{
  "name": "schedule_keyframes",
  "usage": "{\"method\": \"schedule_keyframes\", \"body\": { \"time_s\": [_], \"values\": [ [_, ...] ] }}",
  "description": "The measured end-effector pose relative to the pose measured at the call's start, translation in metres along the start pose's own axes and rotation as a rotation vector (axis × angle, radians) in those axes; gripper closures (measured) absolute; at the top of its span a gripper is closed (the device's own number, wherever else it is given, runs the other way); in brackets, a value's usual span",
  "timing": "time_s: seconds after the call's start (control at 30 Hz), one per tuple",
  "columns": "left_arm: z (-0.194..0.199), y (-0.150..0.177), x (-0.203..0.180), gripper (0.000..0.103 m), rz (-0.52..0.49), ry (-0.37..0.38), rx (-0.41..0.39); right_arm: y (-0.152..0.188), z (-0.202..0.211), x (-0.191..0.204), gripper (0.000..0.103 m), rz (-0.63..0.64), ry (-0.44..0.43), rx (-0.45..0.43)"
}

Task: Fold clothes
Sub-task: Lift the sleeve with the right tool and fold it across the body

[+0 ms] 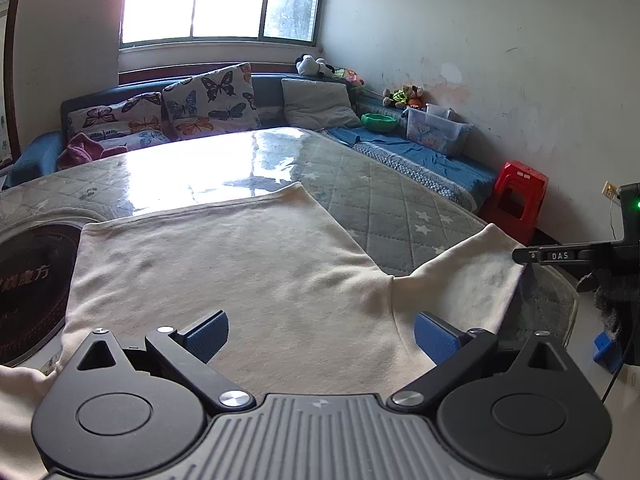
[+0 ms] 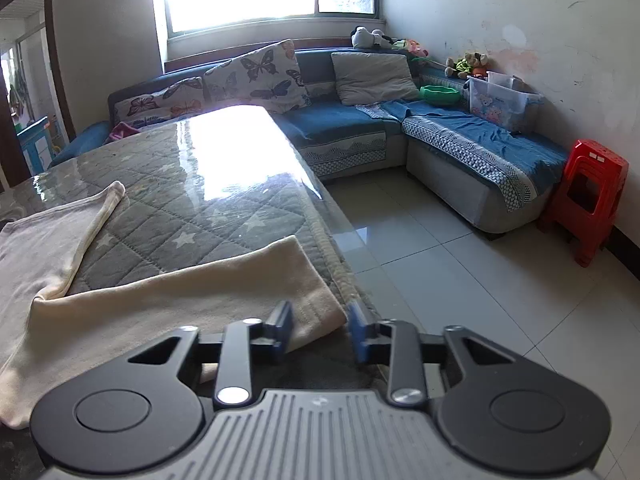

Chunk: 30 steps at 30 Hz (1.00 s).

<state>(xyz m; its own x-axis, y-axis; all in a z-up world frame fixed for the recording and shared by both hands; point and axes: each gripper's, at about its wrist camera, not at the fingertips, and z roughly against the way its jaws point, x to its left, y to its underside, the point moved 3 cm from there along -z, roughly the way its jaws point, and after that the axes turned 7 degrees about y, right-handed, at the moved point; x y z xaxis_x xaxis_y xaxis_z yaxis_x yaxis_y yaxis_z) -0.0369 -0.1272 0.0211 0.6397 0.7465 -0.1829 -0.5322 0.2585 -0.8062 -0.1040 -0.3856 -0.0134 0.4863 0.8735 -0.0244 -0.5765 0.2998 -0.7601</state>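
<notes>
A cream T-shirt [image 1: 240, 264] lies flat on the quilted table, hem toward the far side, one sleeve [image 1: 464, 280] stretched to the right. My left gripper [image 1: 320, 338] hovers wide open over the shirt's near part, its blue pads [image 1: 206, 336] spread apart with nothing between them. In the right wrist view the same sleeve [image 2: 192, 304] runs across the table's right edge. My right gripper [image 2: 320, 330] is open at the sleeve's end corner, the left pad [image 2: 285, 326] over the fabric, the right pad beyond the cloth. The right gripper's tip [image 1: 560, 256] shows at the sleeve's end in the left wrist view.
The table [image 2: 168, 184] has a grey star-quilted cover under glossy plastic; its right edge drops to tiled floor [image 2: 460, 280]. A blue corner sofa [image 2: 460, 136] with cushions, a clear bin and toys lines the walls. A red stool [image 2: 588, 200] stands by the right wall. A dark round plate [image 1: 32, 280] sits left of the shirt.
</notes>
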Motion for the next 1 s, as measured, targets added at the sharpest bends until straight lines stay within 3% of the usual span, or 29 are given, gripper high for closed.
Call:
{"method": "schedule_keyframes", "body": {
  "time_s": [0.07,0.17,0.47,1.0],
  "values": [
    [-0.003,0.000,-0.001,0.002,-0.006,0.000,0.008,0.000,0.000,-0.002,0.094,-0.014,-0.003,-0.009],
    [-0.009,0.002,-0.004,0.002,-0.029,-0.003,0.026,-0.004,0.006,-0.006,0.098,-0.035,-0.010,-0.034],
    [-0.026,0.012,-0.014,0.002,-0.106,-0.012,0.087,-0.011,0.015,-0.008,0.098,-0.036,-0.025,-0.074],
    [-0.034,0.024,-0.025,0.002,-0.154,0.027,0.113,-0.043,0.053,-0.004,0.099,-0.004,-0.057,-0.167]
  ]
}}
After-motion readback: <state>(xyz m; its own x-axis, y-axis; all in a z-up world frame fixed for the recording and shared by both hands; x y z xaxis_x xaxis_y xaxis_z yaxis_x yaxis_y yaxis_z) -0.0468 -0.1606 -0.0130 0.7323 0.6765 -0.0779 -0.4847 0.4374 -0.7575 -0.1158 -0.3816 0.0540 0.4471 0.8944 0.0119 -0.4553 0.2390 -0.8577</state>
